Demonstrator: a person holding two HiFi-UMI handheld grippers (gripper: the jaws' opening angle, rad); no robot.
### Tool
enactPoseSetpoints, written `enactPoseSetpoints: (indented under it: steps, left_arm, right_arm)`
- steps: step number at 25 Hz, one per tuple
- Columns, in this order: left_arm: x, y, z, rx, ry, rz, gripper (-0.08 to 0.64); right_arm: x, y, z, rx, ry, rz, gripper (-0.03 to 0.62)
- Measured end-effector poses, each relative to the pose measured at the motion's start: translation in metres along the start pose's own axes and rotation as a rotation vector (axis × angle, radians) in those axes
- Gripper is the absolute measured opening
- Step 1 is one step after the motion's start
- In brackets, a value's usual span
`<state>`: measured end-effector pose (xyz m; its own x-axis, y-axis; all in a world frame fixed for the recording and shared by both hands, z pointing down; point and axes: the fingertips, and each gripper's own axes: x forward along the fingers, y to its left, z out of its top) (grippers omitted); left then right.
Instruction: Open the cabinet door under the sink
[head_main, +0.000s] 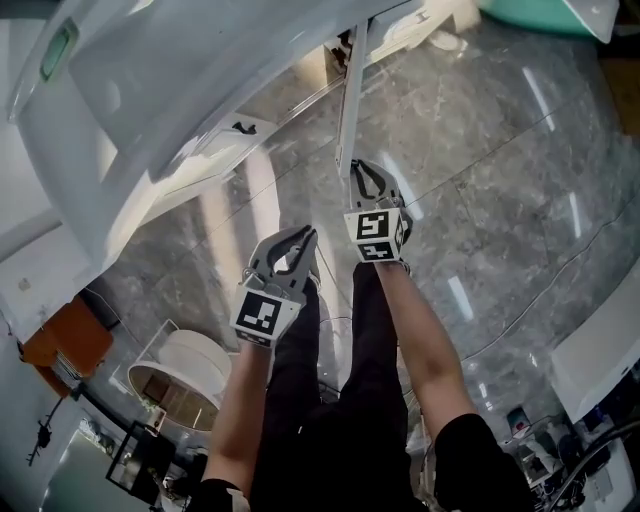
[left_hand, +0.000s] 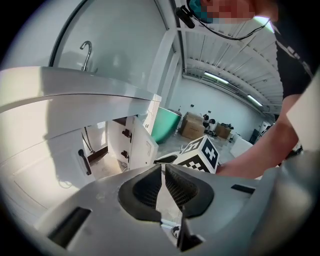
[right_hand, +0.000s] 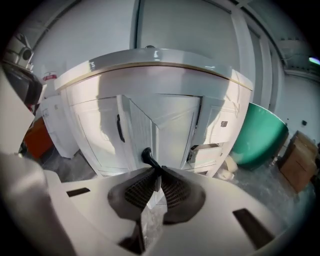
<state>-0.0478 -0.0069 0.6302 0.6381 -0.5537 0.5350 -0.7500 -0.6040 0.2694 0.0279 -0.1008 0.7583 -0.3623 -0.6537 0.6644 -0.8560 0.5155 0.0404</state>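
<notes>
The white sink cabinet (head_main: 120, 120) fills the upper left of the head view. Its right door (head_main: 350, 95) stands swung out, seen edge-on, and in the right gripper view the door (right_hand: 167, 135) angles toward the camera. My right gripper (head_main: 362, 172) is shut on that door's black handle (right_hand: 146, 156), pinched between its pads (right_hand: 175, 192). The left door (right_hand: 97, 132) is closed, its black handle (right_hand: 120, 128) untouched. My left gripper (head_main: 305, 240) hangs lower left of the right one, shut and empty, jaws nearly touching (left_hand: 163, 167). From it I see the open door (left_hand: 142, 147) and the tap (left_hand: 86, 52).
Grey marble floor (head_main: 480, 170) lies below. A green tub (right_hand: 260, 135) sits right of the cabinet, with a cardboard box (right_hand: 297, 160) beyond it. An orange object (head_main: 70, 345) and a round white bin (head_main: 185, 375) are near my left leg. A white unit (head_main: 600, 360) stands at right.
</notes>
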Motion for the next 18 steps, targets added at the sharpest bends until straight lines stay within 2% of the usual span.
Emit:
enactPoseSetpoints:
  steps: [2, 4, 7, 9, 13, 18]
  left_arm:
    - [0.007, -0.008, 0.004, -0.001, 0.000, 0.001, 0.032]
    - [0.012, -0.013, 0.009, 0.000, 0.003, 0.007, 0.032]
    - [0.019, -0.016, 0.017, 0.009, 0.002, 0.015, 0.032]
    - [0.024, -0.016, 0.018, 0.012, 0.004, 0.019, 0.032]
    - [0.037, -0.024, 0.018, 0.002, 0.013, 0.024, 0.032]
    - [0.060, -0.048, 0.032, -0.013, -0.002, 0.010, 0.032]
  right_arm:
    - [-0.001, -0.005, -0.002, 0.015, 0.003, -0.006, 0.091]
    - [-0.006, -0.014, -0.007, 0.072, 0.005, -0.041, 0.087]
    - [-0.015, -0.044, -0.016, 0.135, 0.011, -0.096, 0.083]
    - [-0.018, -0.059, -0.021, 0.095, 0.021, -0.072, 0.081]
    - [-0.019, -0.074, -0.029, -0.060, 0.036, 0.017, 0.086]
    - [-0.022, -0.091, -0.030, -0.155, 0.036, 0.071, 0.092]
